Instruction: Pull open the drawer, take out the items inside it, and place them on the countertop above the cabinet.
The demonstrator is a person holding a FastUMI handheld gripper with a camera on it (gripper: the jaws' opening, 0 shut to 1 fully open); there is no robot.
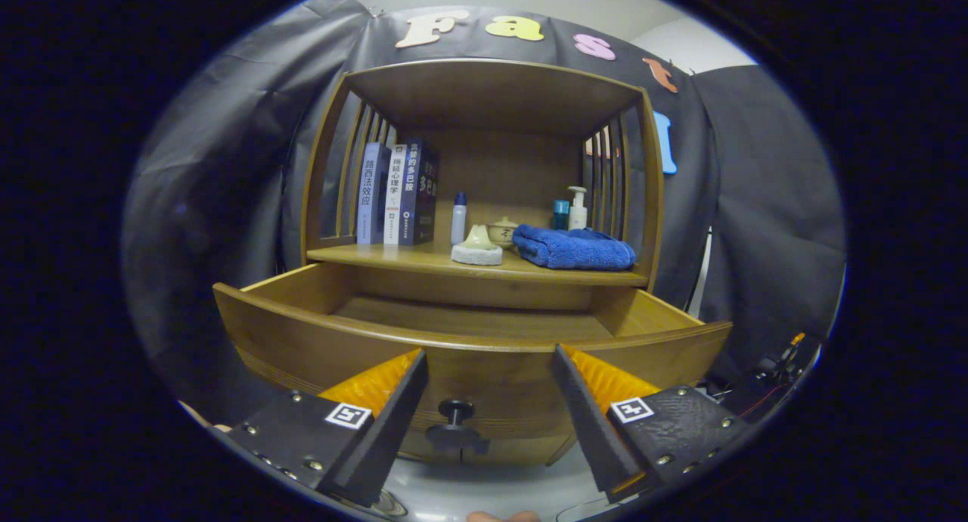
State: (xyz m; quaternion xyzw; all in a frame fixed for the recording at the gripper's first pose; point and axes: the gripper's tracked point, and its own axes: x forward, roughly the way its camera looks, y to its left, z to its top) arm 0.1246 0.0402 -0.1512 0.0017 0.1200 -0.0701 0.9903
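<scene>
The drawer point(469, 340) stands pulled out below the countertop point(423, 259), and what I can see of its floor looks bare. My gripper point(490, 401) is spread wide and holds nothing, with the drawer's knob point(456, 410) between my fingers but untouched. A blue towel point(573, 248) lies on the countertop. Opening seems done; next I should rise and look inside for leftovers.

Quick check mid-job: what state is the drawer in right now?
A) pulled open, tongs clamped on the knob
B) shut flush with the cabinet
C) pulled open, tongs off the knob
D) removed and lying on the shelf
C: the drawer juts out showing its inner floor, and the tongs stand open with the knob untouched between the fingers.
</scene>
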